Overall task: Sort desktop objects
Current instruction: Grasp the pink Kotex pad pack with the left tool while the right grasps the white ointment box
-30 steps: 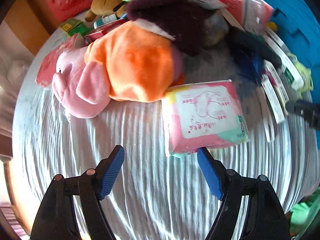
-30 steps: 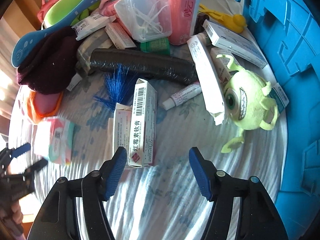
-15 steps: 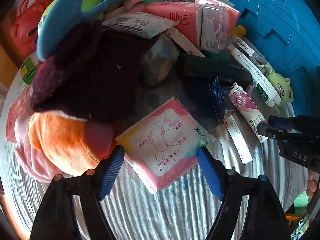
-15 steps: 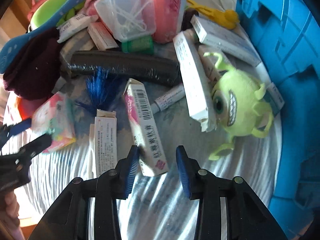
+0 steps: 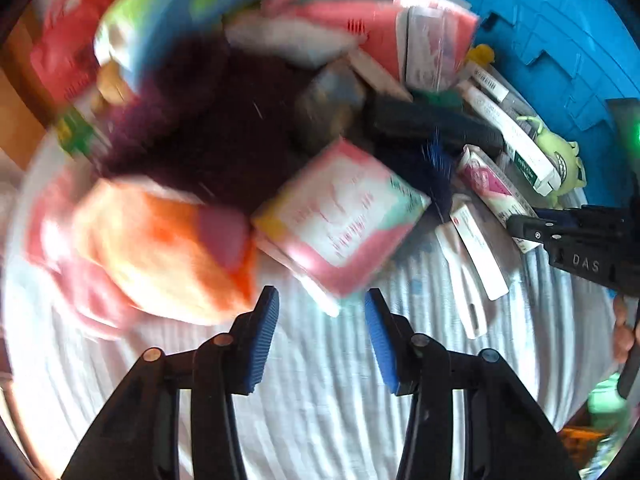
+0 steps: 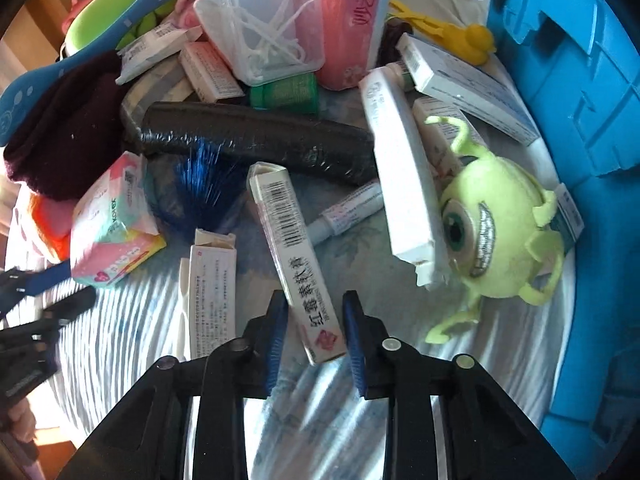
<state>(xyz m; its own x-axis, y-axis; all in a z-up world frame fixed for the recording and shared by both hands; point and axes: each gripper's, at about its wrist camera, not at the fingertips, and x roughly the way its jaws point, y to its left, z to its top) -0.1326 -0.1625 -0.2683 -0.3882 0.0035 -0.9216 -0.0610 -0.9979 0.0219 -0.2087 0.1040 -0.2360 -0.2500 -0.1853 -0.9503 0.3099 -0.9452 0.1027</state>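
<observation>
Right gripper [image 6: 315,328], fingers narrowed to either side of the near end of the barcoded ointment box [image 6: 294,256]; whether the pads already press it cannot be told. The box lies lengthwise along the fingers, near the front edge of the cloth-covered surface [image 6: 400,372], so a short-axis grip is possible. Left gripper [image 5: 319,334], fingers spread, faces the pink tissue pack [image 5: 340,216], which lies just beyond the fingertips and leans against the dark plush [image 5: 208,128]; this view is motion-blurred. The blue bin [image 6: 580,92] borders the right edge, probably a sorting destination.
</observation>
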